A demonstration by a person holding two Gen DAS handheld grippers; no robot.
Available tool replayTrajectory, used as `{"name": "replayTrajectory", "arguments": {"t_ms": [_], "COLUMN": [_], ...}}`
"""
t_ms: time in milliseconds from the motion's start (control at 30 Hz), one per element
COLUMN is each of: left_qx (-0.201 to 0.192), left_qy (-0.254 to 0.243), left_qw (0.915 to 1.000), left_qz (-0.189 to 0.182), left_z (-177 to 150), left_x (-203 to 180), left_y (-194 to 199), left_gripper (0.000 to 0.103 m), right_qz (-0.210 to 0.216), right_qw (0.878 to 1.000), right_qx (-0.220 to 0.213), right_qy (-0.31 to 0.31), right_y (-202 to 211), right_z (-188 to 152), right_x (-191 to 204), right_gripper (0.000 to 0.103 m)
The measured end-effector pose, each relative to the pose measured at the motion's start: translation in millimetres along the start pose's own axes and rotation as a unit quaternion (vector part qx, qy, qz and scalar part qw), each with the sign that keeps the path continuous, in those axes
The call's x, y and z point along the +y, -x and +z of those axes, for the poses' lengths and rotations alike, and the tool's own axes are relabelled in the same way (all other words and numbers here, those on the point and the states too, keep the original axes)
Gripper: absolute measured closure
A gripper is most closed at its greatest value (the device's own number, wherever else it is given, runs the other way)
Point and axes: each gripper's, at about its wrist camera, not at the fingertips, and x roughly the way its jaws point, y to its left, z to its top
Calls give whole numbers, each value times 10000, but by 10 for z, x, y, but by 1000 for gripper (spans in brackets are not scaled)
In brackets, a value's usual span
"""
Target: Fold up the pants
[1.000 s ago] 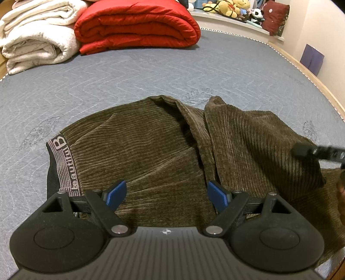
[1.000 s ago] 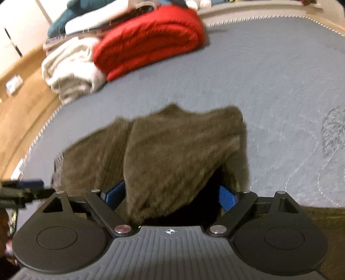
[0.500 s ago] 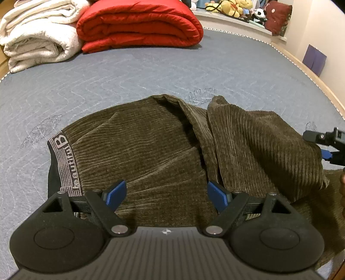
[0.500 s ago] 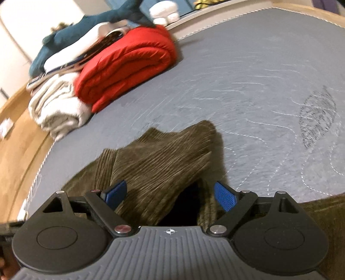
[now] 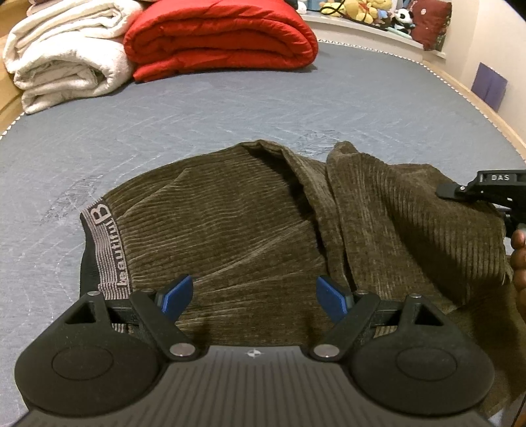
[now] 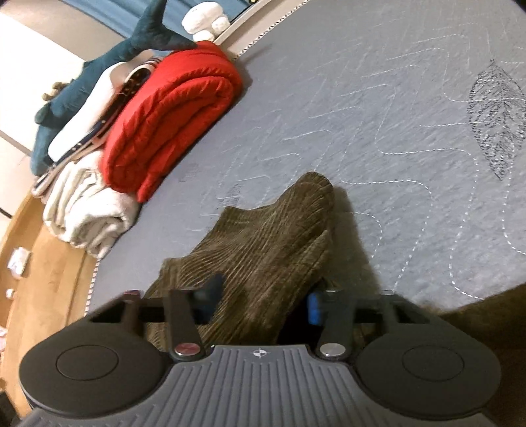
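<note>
Olive-brown corduroy pants [image 5: 236, 230] lie folded on the grey quilted bed [image 5: 197, 105], with a grey lettered waistband [image 5: 107, 249] at the left. My left gripper [image 5: 254, 294] is open and empty, low over the near edge of the pants. My right gripper [image 6: 263, 295] has its jaws partly closed around a raised fold of a pant leg [image 6: 279, 236]; the blue pads are narrower apart than before. The right gripper's tip also shows at the right edge of the left wrist view [image 5: 483, 189], over the pant leg.
A folded red duvet [image 5: 220, 36] and a rolled white blanket [image 5: 65, 56] lie at the far side of the bed. Plush toys [image 5: 361, 13] line the back ledge. A blue plush shark [image 6: 98, 75] lies beyond the duvet. A wooden floor [image 6: 39, 262] lies past the bed's left edge.
My right gripper has tilted and lifted the pant-leg fold, and its jaws have narrowed around the fabric. My left gripper has barely moved.
</note>
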Motion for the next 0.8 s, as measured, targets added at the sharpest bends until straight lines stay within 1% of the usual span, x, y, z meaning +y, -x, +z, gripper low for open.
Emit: {"name": "replayTrajectory", "arguments": {"t_ms": [33,100,233,267,333,367,400,433,467,500,533,567,600,633,667,700,733,767,800], "left_qx": [11,11,-61,-107,-294,-434,-589,-757,-909,-1036,-1148,-1188,-1188,-1148,-1074,-986,-920,-839,-774], "left_qy": [21,66,121,141,177,163,121,43,-71,-209,-395,-553,-713,-855,-990,-1136,-1248,-1386,-1520], "left_qw": [10000,10000,9998,9997,9992,9987,9980,9970,9958,9944,9926,9912,9899,9887,9876,9861,9848,9830,9813], "left_qz": [18,61,165,184,222,223,199,154,96,21,-79,-166,-288,-436,-583,-712,-789,-859,-895], "left_z": [-1,-2,13,21,45,61,76,91,101,108,112,123,134,142,153,159,169,176,182], "left_x": [-5,-13,-65,-81,-136,-177,-227,-292,-370,-456,-566,-666,-771,-874,-976,-1085,-1166,-1253,-1332], "left_y": [-5,-10,-3,5,42,77,111,147,178,196,200,183,153,102,34,-48,-121,-212,-302], "left_gripper": [17,17,17,17,17,17,17,17,17,17,17,17,17,17,17,17,17,17,17], "right_qz": [10,56,526,574,434,456,434,208,-134,-645,-1136,-1543,-1809,-1872,-1859,-1884,-1923,-1935,-1851], "right_qw": [10000,9995,9972,9961,9891,9799,9665,9418,9147,8842,8638,8551,8602,8702,8791,8888,8956,9021,9087], "right_qx": [29,10,-260,-463,-1365,-1940,-2518,-3297,-3933,-4466,-4702,-4680,-4386,-4032,-3733,-3442,-3277,-3155,-3066], "right_qy": [56,316,473,488,341,55,-243,-617,-918,-1207,-1408,-1609,-1867,-2125,-2307,-2368,-2312,-2219,-2144], "right_y": [-45,-89,20,102,426,650,863,1138,1359,1558,1667,1693,1658,1598,1537,1477,1446,1433,1440], "right_z": [-2,17,151,200,334,413,467,502,512,512,514,526,554,560,551,545,548,561,584], "right_x": [39,169,400,445,472,408,317,176,26,-165,-360,-562,-827,-1074,-1277,-1441,-1535,-1606,-1664], "right_gripper": [89,96,98,99,99,99,99,99,99,99,94,93,88,78,73,64,60,59,58]}}
